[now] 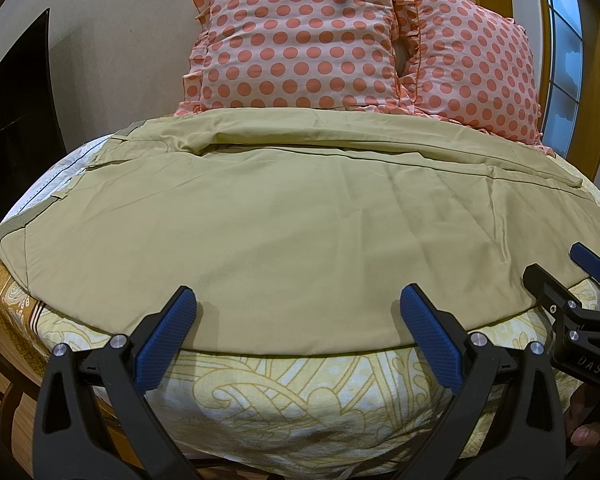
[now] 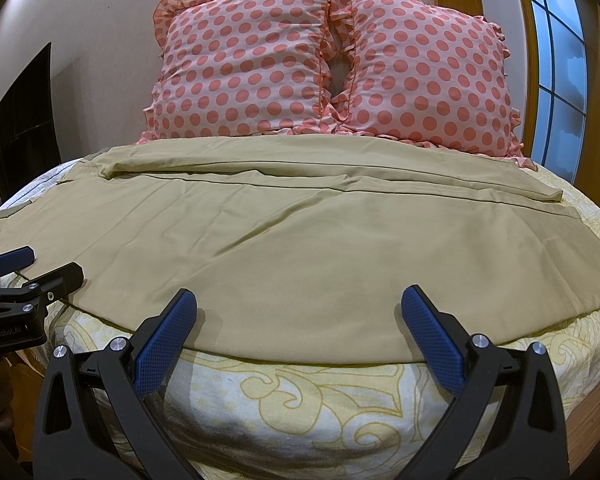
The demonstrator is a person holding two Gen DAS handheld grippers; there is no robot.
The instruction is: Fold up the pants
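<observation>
Khaki pants [image 1: 284, 216] lie spread flat across the bed, waistband at the left, legs running to the right; they also show in the right wrist view [image 2: 300, 248]. My left gripper [image 1: 298, 300] is open and empty, its blue pads just over the pants' near edge. My right gripper [image 2: 299, 300] is open and empty at the same near edge, further right. The right gripper shows at the right of the left wrist view [image 1: 560, 268], the left gripper at the left of the right wrist view [image 2: 40, 266].
Two pink polka-dot pillows [image 1: 300, 40] [image 2: 428, 72] lean at the head of the bed behind the pants. A yellow patterned sheet [image 1: 300, 392] covers the mattress edge in front. A dark screen [image 1: 16, 120] stands at the left, a window [image 2: 556, 60] at the right.
</observation>
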